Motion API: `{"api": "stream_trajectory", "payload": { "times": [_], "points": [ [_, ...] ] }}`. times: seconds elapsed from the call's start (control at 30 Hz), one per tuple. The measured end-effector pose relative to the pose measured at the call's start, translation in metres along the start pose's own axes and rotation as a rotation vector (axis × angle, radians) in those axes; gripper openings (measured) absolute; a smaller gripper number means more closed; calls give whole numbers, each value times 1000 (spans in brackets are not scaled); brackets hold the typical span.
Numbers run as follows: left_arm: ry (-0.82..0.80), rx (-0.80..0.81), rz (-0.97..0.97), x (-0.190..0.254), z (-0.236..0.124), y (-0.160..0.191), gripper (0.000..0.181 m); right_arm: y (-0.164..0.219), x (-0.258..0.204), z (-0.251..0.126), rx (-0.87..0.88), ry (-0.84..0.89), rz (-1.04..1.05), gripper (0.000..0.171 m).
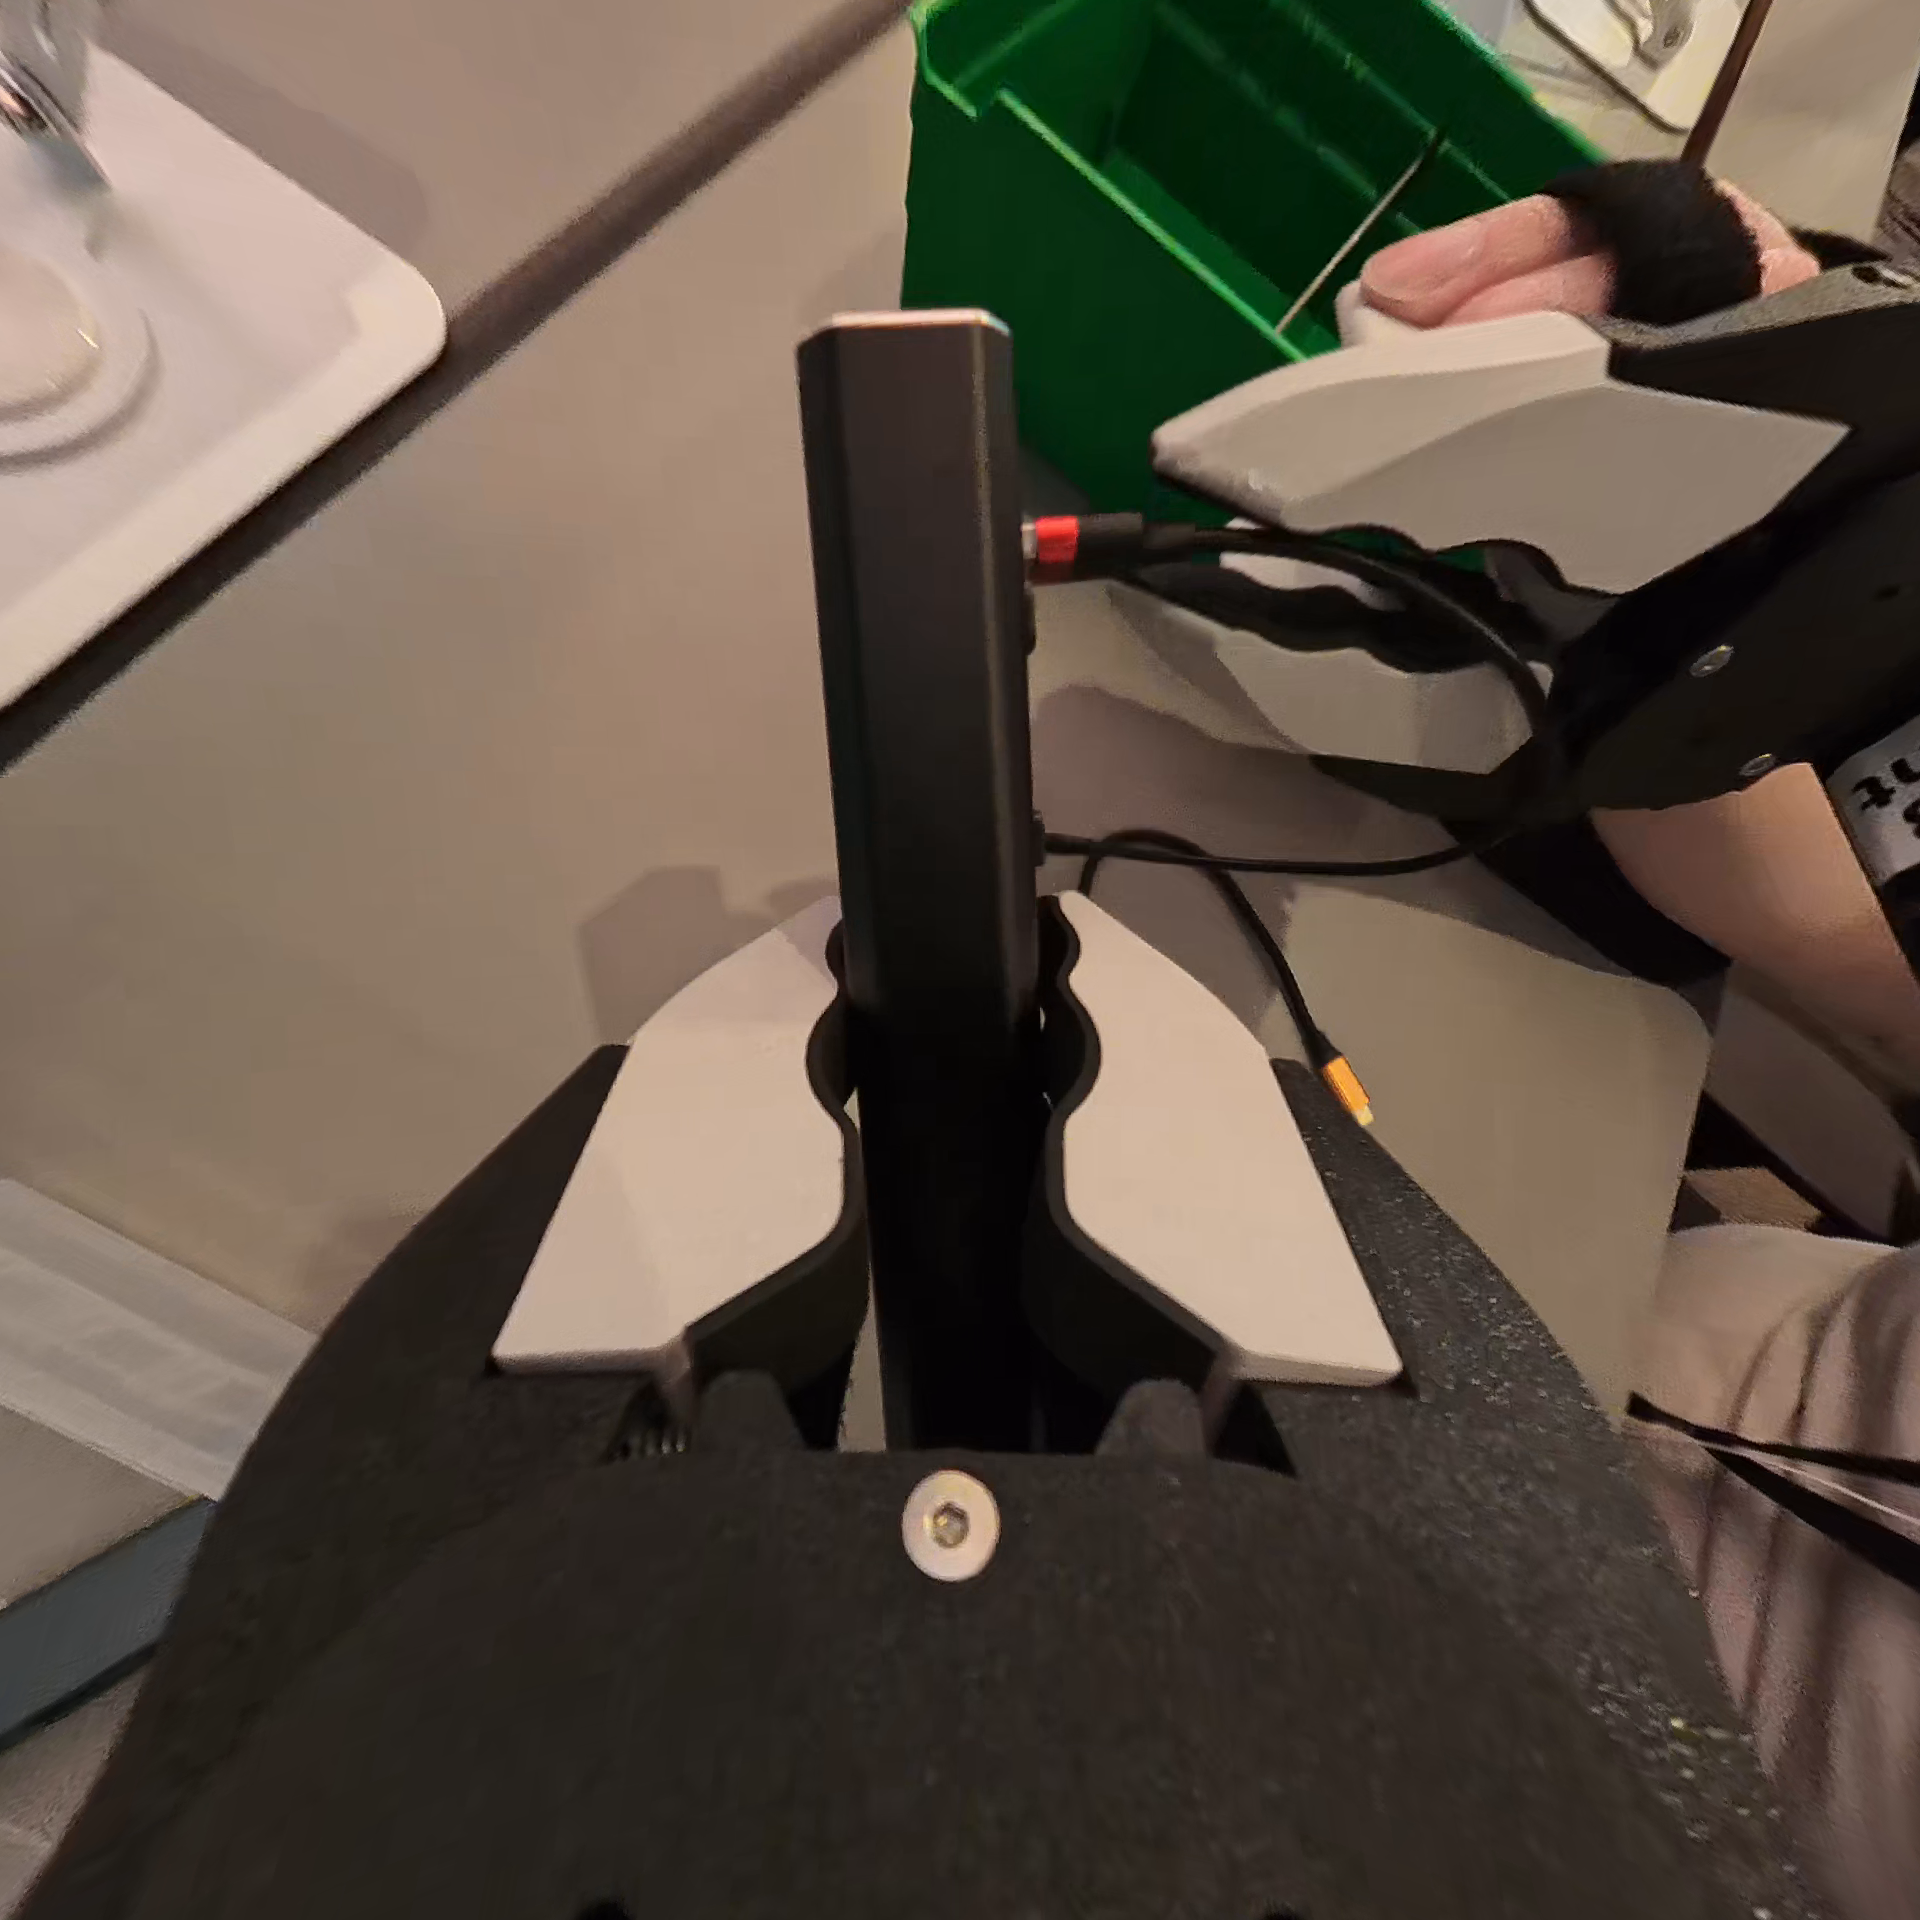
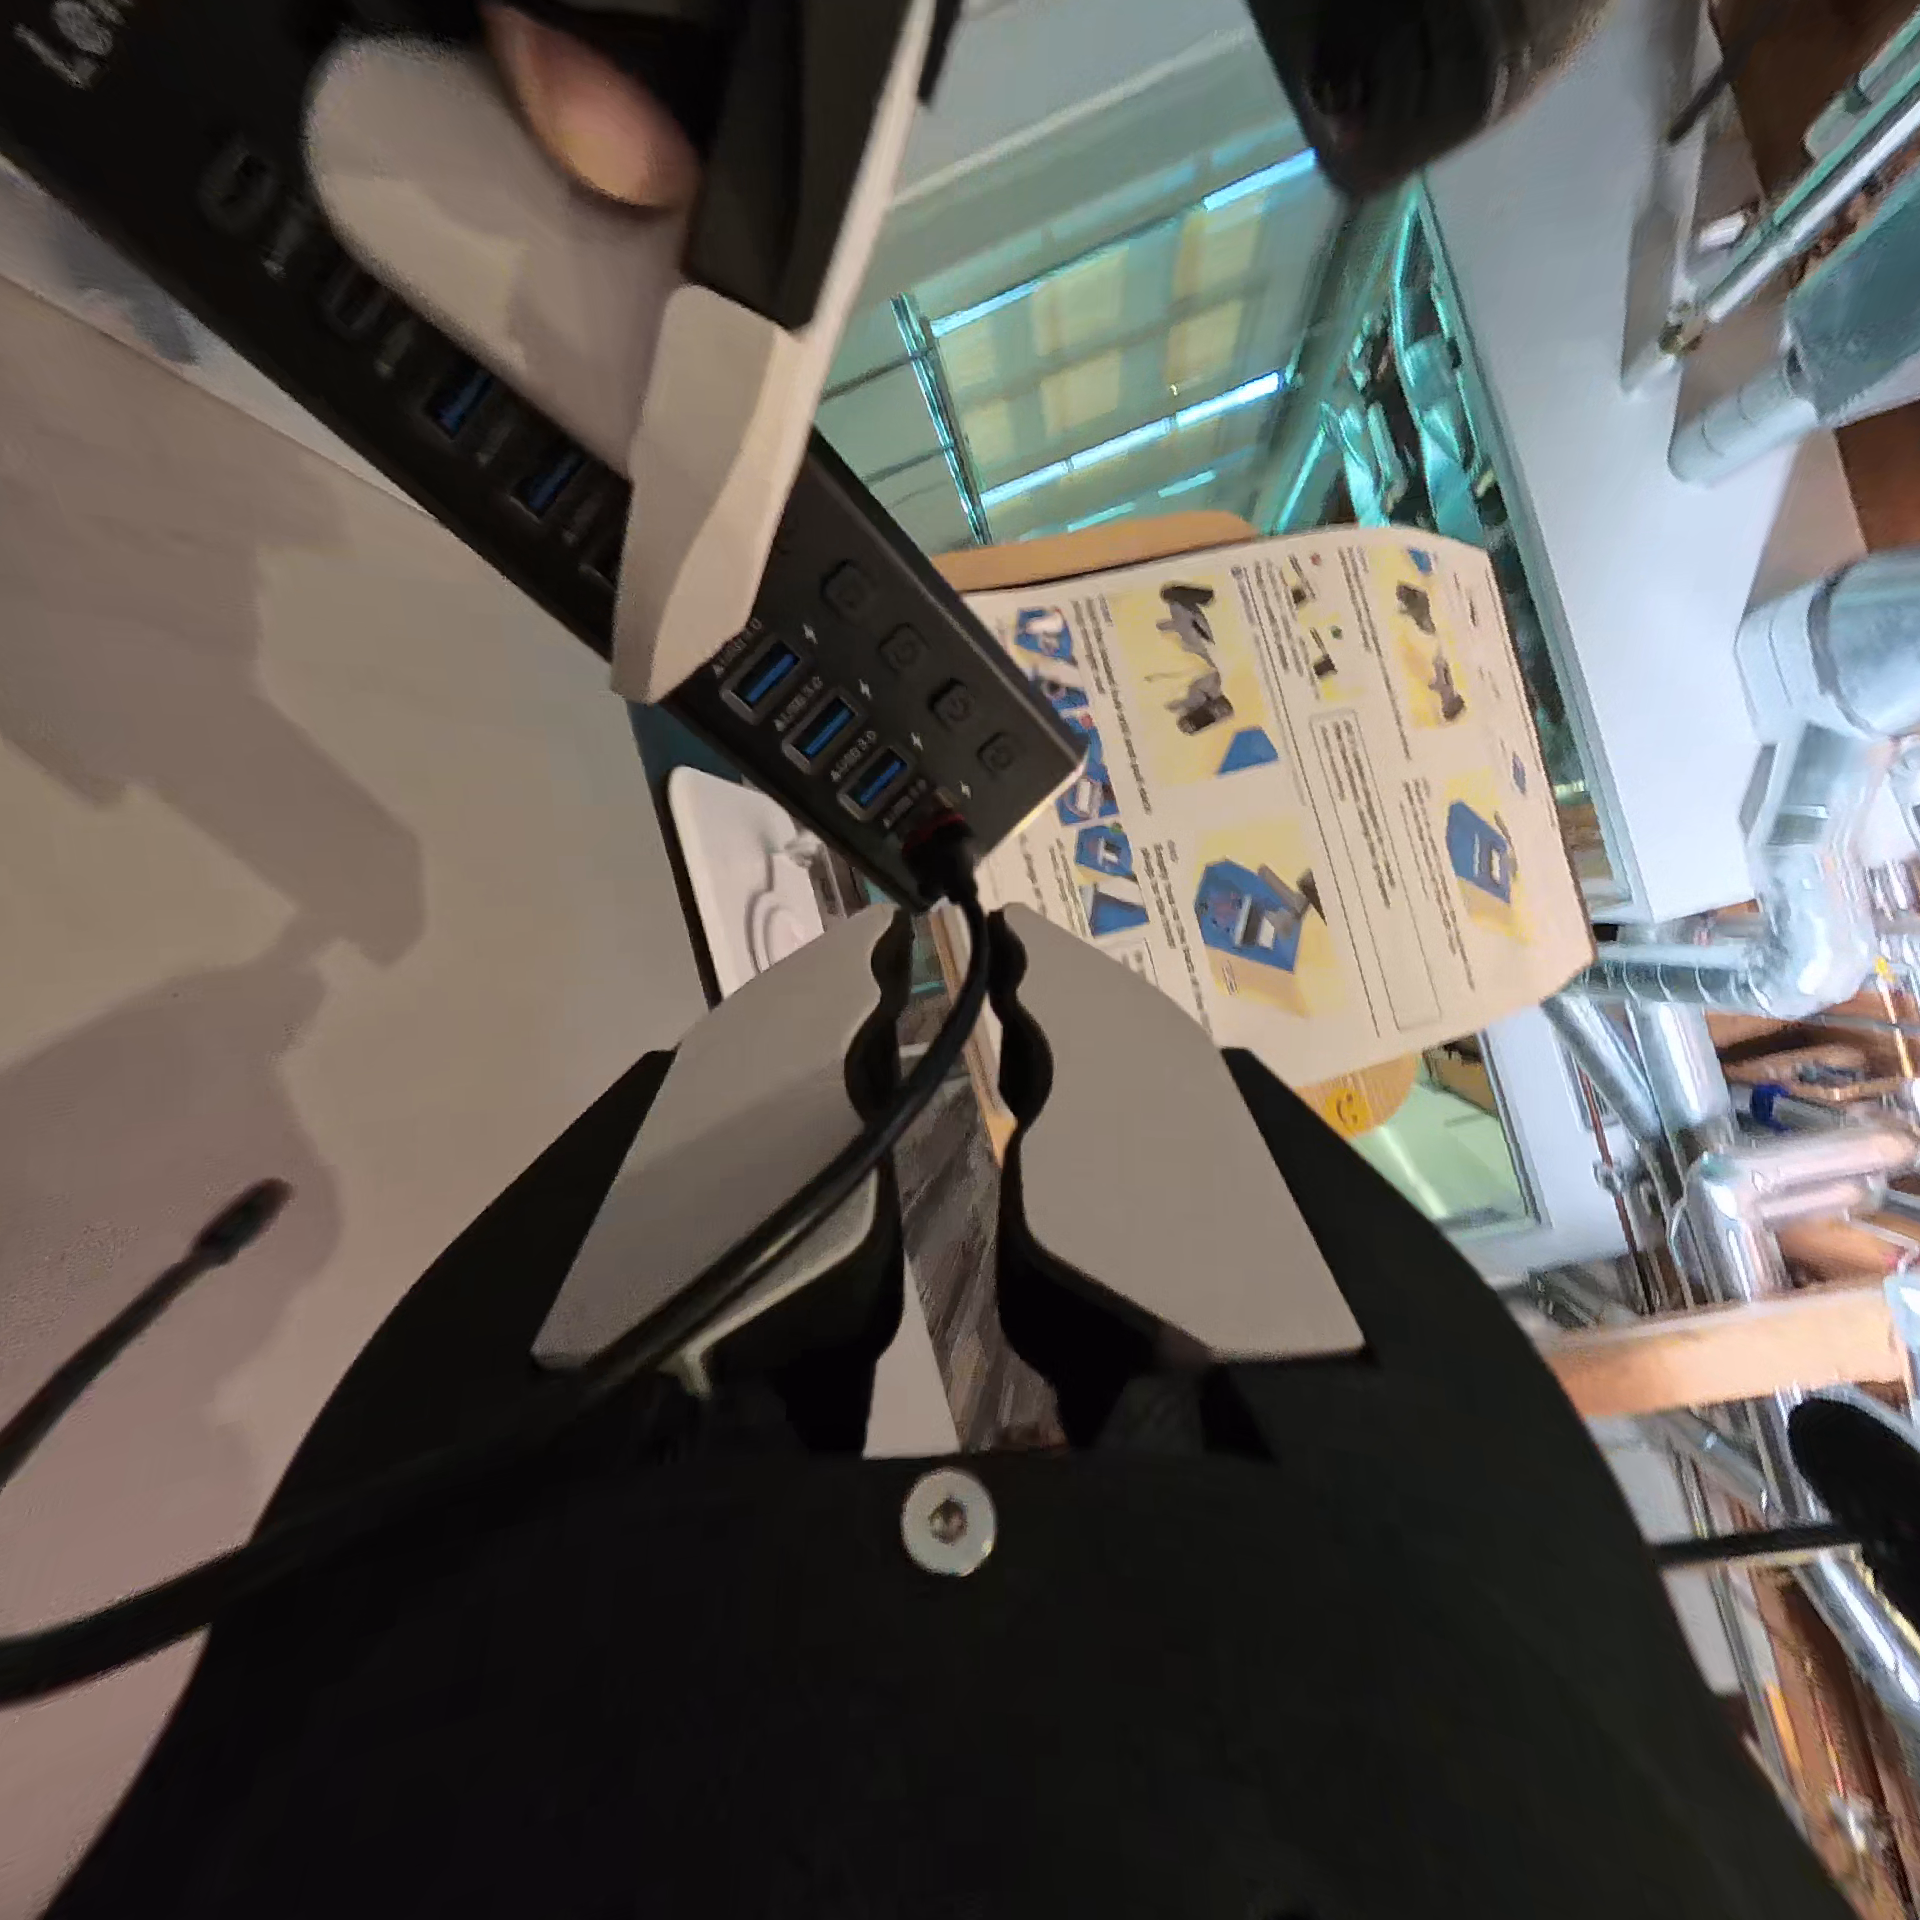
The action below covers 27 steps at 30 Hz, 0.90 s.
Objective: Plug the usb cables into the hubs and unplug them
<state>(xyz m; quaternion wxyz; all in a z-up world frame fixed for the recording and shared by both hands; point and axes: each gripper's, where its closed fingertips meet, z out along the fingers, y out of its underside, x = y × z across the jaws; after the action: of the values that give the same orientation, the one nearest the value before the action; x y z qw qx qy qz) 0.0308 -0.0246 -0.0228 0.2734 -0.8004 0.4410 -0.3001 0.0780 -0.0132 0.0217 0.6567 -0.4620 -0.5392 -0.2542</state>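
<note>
Left gripper [image 1: 943,940] clamps the USB hub [image 1: 914,644], holding it on edge over the table [image 1: 468,727].
Right gripper [image 2: 948,920] comes in from the hub's port side, fingers parted around the black cable [image 2: 951,1023]; red-collared plug [image 1: 1060,543] is seated in the end port.

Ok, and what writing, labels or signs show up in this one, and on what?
I do not copy out writing; here is where it stands.
USB hub: small white labels beside the blue sockets.
Same hub, far end: pale lettering, blurred and cut off.
Printed sheet: illustrated page, print too small and blurred to read.
Wrist band: dark handwriting, cut off by the frame edge.
</note>
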Motion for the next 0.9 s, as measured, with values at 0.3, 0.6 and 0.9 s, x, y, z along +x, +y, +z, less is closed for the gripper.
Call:
{"api": "stream_trajectory", "payload": {
  "times": [0.3, 0.6, 0.9],
  "points": [
    [5, 322, 59, 8, -13, -47, 31, 47, 24, -1, -184, 32, 189, 17],
    [-124, 794, 217, 20, -46, -87, 31, 59, 97, -39, 65, -30, 1037, 26],
    [-430, 927, 372, 29, -52, -91, 31, -49, 107, -62, 358, -238, 1300, 40]
  ]
}}
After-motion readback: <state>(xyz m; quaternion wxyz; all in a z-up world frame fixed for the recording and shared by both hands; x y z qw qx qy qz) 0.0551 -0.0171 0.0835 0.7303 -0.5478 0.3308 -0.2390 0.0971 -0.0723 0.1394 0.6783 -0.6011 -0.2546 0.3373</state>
